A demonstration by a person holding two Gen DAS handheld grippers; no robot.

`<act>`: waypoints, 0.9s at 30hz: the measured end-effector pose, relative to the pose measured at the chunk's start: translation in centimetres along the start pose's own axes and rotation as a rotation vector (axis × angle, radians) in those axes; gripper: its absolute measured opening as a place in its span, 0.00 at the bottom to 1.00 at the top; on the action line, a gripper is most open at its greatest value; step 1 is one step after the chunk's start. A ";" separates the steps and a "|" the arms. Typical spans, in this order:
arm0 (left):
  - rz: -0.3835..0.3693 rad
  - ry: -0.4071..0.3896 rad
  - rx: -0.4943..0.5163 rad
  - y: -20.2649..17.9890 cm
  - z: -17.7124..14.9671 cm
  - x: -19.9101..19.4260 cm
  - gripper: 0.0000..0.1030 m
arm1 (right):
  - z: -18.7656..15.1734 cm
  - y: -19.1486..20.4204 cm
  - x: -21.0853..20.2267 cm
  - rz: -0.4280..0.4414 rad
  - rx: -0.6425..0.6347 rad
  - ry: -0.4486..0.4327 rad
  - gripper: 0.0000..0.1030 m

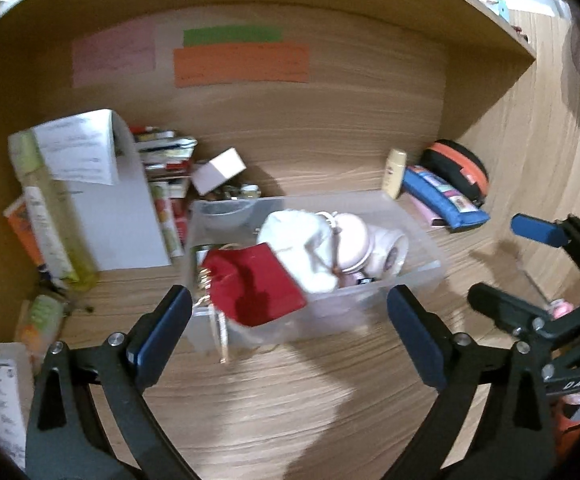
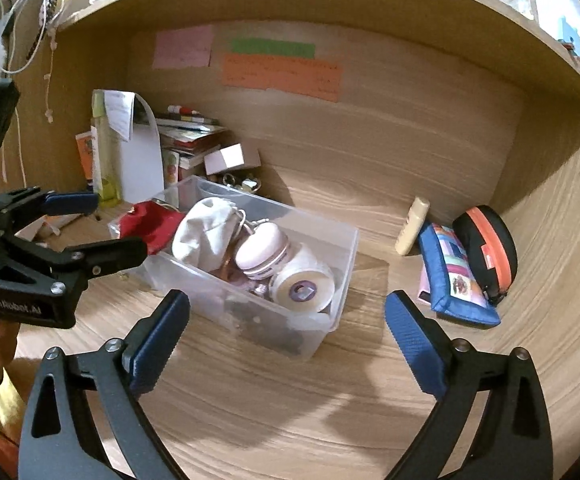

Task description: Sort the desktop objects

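Observation:
A clear plastic bin (image 1: 414,276) (image 2: 344,264) stands on the wooden desk inside an alcove. It holds a red pouch (image 1: 257,292) (image 2: 149,224), a white cloth pouch (image 1: 294,236) (image 2: 203,232), a pink round case (image 1: 354,240) (image 2: 259,246) and a tape roll (image 2: 302,286). My left gripper (image 1: 290,300) (image 2: 115,224) is open just in front of the bin's left end, nothing between its fingers. My right gripper (image 2: 287,304) (image 1: 502,264) is open too, near the bin's right front corner, also holding nothing.
A cream bottle (image 2: 412,226), a blue pencil case (image 2: 456,276) and a black-and-orange zip case (image 2: 488,252) lie at the right wall. At the left stand a yellow-green bottle (image 1: 53,216), a white paper holder (image 1: 121,208), stacked books (image 1: 165,160) and a small white box (image 1: 219,170).

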State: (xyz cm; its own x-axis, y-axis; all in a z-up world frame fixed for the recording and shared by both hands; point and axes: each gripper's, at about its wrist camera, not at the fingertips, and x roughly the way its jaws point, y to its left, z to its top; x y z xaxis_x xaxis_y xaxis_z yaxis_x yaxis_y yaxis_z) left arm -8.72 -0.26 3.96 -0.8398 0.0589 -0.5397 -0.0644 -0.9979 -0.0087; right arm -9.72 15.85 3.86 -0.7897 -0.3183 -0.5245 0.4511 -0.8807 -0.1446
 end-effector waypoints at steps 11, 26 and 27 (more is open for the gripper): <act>0.098 -0.066 0.004 -0.7 -1.6 -1.4 0.99 | -1.0 -0.1 -2.0 -0.019 0.081 -0.080 1.00; 0.089 -0.043 -0.036 -0.2 -1.7 -0.4 0.99 | -1.5 -0.2 -1.3 -0.031 0.086 -0.041 1.00; 0.088 -0.041 -0.037 -0.2 -1.7 -0.4 0.99 | -1.5 -0.3 -1.3 -0.030 0.090 -0.040 1.00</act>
State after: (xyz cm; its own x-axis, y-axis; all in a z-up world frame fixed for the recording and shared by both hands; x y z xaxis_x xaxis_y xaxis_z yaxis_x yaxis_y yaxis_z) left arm -7.48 -0.10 2.70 -0.8628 -0.0286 -0.5047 0.0299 -0.9995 0.0057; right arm -8.23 17.02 3.33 -0.8190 -0.3039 -0.4867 0.3894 -0.9174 -0.0824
